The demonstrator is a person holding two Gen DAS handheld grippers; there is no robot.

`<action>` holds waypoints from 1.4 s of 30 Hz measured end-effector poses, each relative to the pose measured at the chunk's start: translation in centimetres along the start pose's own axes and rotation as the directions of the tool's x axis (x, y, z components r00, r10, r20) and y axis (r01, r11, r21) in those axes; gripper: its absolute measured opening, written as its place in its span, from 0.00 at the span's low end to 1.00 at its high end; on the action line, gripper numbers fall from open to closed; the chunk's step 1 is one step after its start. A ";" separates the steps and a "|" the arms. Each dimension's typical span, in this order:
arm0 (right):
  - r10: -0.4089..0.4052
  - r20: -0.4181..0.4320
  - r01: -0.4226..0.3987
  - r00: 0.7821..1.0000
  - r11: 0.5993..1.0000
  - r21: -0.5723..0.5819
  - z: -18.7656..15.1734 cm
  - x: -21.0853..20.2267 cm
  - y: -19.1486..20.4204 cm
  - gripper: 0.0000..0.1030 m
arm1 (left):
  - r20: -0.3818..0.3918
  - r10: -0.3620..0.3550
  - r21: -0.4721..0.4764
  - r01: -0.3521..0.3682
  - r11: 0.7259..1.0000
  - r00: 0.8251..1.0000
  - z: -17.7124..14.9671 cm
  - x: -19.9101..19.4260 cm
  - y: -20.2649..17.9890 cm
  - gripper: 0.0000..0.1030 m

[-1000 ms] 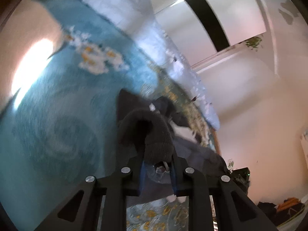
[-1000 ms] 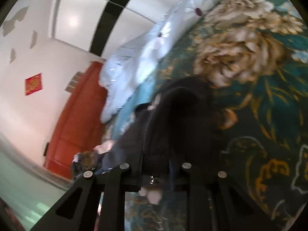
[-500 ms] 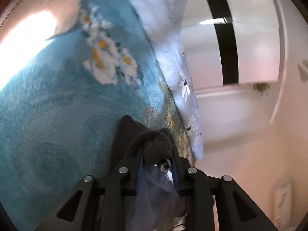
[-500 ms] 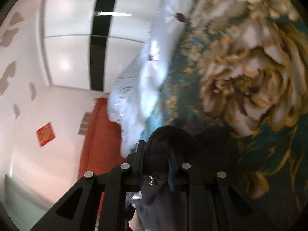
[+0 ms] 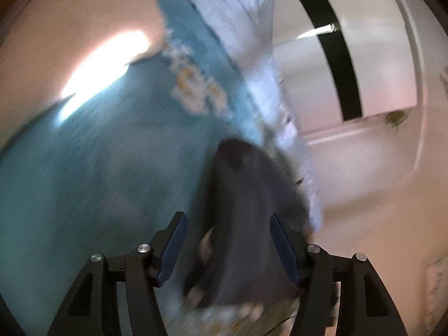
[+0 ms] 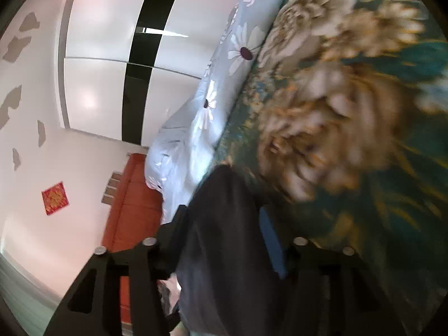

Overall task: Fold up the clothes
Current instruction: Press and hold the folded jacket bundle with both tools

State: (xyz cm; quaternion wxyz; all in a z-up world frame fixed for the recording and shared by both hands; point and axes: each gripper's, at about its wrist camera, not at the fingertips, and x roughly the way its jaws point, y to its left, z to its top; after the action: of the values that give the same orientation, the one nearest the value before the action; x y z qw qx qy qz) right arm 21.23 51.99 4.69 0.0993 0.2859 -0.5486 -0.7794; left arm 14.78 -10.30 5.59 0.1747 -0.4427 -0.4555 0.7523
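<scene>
The dark garment lies on the bed, running forward from between the fingers of both grippers, its far end resting on the bedspread ahead of them. In the left wrist view it stretches ahead of the left gripper, whose blue-padded jaws stand well apart on either side of the cloth with a gap showing at the left pad; the pads do not press it. A second ago those jaws were clamped on a bunched fold of the same cloth, and they have just been opening, so the fabric is let go and now only lies between them. The right gripper shows the same: the garment sits between its spread jaws, which have just been opening from a tight pinch; the left finger's contact with the cloth is too blurred to judge, but it does not look squeezed. I take this as the release that ends one fold, with the carried edge laid down ahead; whether the fold landed square is not clear through the blur. To the left of the left gripper spreads the teal blanket; to the right of the right gripper is the floral bedspread. Beyond the garment lies a pale daisy-print duvet, then a white wardrobe.
</scene>
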 end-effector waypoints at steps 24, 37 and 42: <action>-0.083 -0.070 0.070 0.994 0.982 -0.176 -7.0 4.8 0.6 0.64 | 0.035 0.007 0.041 -0.008 0.999 0.999 -5.9 5.9 -1.2 0.71; -0.121 -0.007 0.120 0.993 0.984 -0.133 -8.8 4.2 1.7 0.48 | 0.088 -0.012 -0.011 0.013 1.000 0.996 -6.5 4.5 -0.2 0.37; -0.118 -0.056 0.107 0.991 0.980 -0.169 -11.9 2.9 2.6 0.47 | 0.110 -0.007 0.005 0.006 1.000 0.994 -7.4 0.7 0.2 0.37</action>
State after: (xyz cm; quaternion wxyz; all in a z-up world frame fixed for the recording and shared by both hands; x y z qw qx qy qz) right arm 25.04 40.17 3.29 0.0963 0.3327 -0.4614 -0.8168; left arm 20.52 -6.06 3.64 0.1529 -0.3989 -0.4642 0.7759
